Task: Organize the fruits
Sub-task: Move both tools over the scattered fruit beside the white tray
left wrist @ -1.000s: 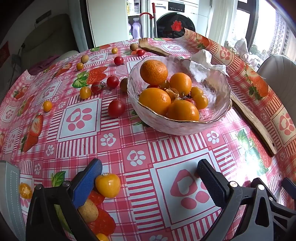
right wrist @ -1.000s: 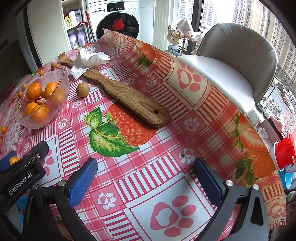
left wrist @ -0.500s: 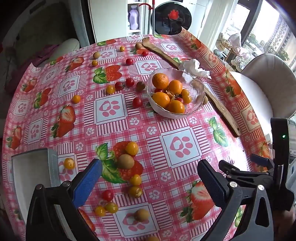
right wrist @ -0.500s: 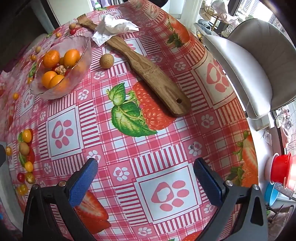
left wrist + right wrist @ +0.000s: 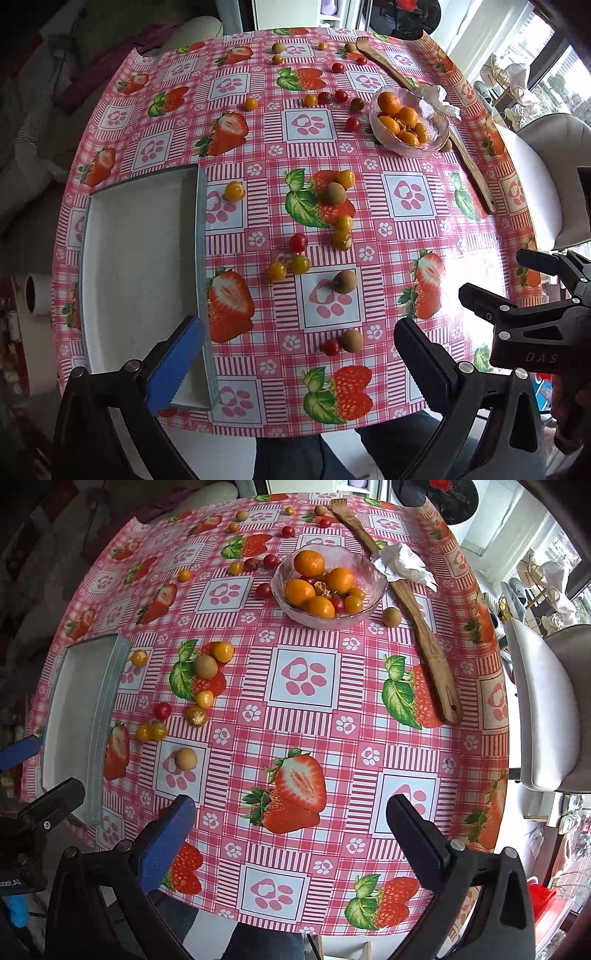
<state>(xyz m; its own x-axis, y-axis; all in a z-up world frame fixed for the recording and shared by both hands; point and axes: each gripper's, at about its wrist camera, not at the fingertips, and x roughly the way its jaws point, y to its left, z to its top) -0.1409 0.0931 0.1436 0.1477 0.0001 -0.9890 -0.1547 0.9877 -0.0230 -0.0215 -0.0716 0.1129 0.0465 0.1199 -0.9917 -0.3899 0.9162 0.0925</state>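
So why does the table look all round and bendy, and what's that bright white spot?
Left wrist view: the fisheye lens curves the straight tray edge and bulges the tablecloth; window light glares white near the right edge. Right wrist view: same bulge, the wooden spatula looks bowed, no strong glare on the cloth, windows blown out.

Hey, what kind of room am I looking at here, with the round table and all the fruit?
Probably a dining corner in a home flat: a tablecloth-covered table with a glass fruit bowl, a padded chair, and a front-loading washing machine just beyond.
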